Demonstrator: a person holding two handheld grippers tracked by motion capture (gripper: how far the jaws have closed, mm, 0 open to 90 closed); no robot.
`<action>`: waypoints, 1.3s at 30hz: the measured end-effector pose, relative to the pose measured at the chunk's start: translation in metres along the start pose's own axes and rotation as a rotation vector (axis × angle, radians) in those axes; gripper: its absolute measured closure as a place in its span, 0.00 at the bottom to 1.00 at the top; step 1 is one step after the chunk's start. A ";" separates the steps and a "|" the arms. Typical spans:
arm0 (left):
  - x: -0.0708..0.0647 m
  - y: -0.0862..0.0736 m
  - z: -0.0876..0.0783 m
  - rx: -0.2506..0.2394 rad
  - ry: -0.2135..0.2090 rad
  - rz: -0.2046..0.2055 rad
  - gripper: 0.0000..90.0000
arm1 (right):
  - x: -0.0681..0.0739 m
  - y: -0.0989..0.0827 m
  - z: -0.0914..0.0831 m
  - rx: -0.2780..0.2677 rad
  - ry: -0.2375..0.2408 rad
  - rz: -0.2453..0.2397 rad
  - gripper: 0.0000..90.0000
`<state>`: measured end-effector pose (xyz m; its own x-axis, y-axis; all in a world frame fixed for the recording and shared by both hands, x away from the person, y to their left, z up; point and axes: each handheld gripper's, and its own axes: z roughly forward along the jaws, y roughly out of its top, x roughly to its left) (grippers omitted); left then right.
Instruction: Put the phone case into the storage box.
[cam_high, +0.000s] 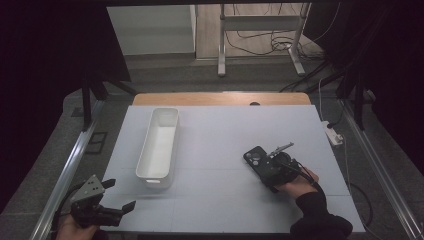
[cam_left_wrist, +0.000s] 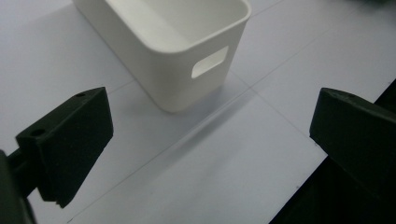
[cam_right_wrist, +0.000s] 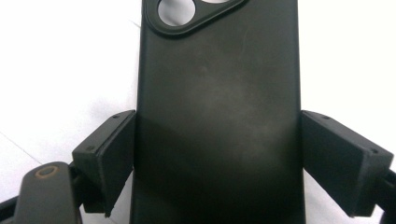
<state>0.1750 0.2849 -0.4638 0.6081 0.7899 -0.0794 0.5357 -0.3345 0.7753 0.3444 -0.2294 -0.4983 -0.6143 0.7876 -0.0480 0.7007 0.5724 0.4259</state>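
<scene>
Grabbing step: right tongs (cam_right_wrist: 217, 163) squeezing black phone case (cam_right_wrist: 217, 116), lower right. Left tongs (cam_left_wrist: 205, 140) wide, holding nothing, lower left. Next, probably: lifting over to white bin (cam_high: 160, 145).

White bin (cam_high: 159, 145) alone stands on the open mat (cam_high: 225, 195).

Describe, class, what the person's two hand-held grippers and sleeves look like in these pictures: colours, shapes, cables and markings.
Both are black. The left hand-held gripper carries a grey three-cornered plate with small holes on top; its jaws end in blocky, wedge-shaped black pads with small screw holes. The right hand-held gripper has the same blocky pads, a thin grey lever and a black cable trailing back over the hand. The right arm wears a black sleeve.
</scene>
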 end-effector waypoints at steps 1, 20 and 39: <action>0.000 0.001 0.000 -0.004 -0.001 0.000 0.00 | 0.000 0.000 -0.002 -0.009 0.001 -0.002 0.16; -0.012 0.049 0.022 -0.039 -0.075 0.102 0.00 | 0.004 0.002 -0.031 -0.146 0.042 -0.008 0.16; -0.017 0.095 0.060 -0.084 -0.169 0.153 0.00 | 0.008 0.005 -0.044 -0.216 0.077 -0.027 0.16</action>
<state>0.2508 0.2086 -0.4268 0.7719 0.6333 -0.0554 0.3834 -0.3942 0.8352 0.3270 -0.2301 -0.4567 -0.6630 0.7486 0.0033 0.5949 0.5242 0.6094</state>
